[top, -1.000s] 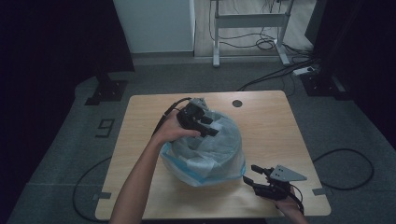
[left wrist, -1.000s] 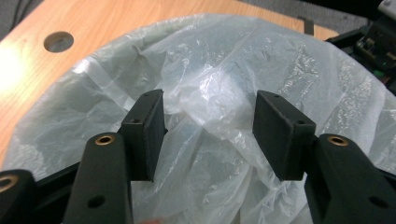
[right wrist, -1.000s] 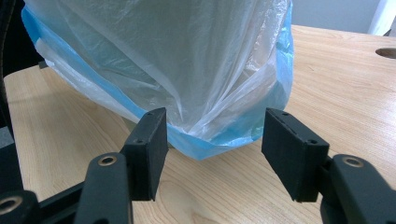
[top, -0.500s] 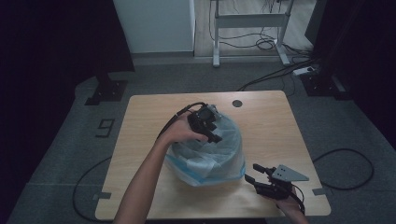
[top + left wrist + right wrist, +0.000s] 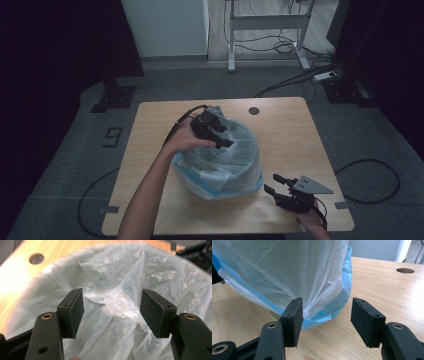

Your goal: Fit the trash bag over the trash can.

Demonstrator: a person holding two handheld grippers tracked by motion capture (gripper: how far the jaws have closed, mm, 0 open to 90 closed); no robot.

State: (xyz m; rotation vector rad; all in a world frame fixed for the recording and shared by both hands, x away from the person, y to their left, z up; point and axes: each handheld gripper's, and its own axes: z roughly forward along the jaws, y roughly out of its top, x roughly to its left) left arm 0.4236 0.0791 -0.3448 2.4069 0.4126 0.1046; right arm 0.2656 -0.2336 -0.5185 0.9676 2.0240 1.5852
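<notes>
A translucent plastic bag (image 5: 222, 165) with a blue hem lines a round bin in the middle of the wooden table (image 5: 290, 130). My left gripper (image 5: 225, 137) hovers over the bag's far left rim and points into its mouth. In the left gripper view its jaws (image 5: 112, 312) have just been opening. Crumpled plastic (image 5: 112, 277) lies between and beyond the pads, which do not press on it. My right gripper (image 5: 271, 183) rests near the table's front right. It is open and aimed at the bag's lower blue hem (image 5: 337, 307), with the pads (image 5: 327, 315) short of the hem.
A round cable hole (image 5: 254, 110) sits in the table behind the bag. The table's front edge is close under my right hand. Bare wood lies to the right of the bag (image 5: 387, 290). On the floor are cables and a desk frame.
My left gripper swung slightly right over the bag's mouth and came partly back, and its jaws now stand wider. My right gripper has stayed put.
</notes>
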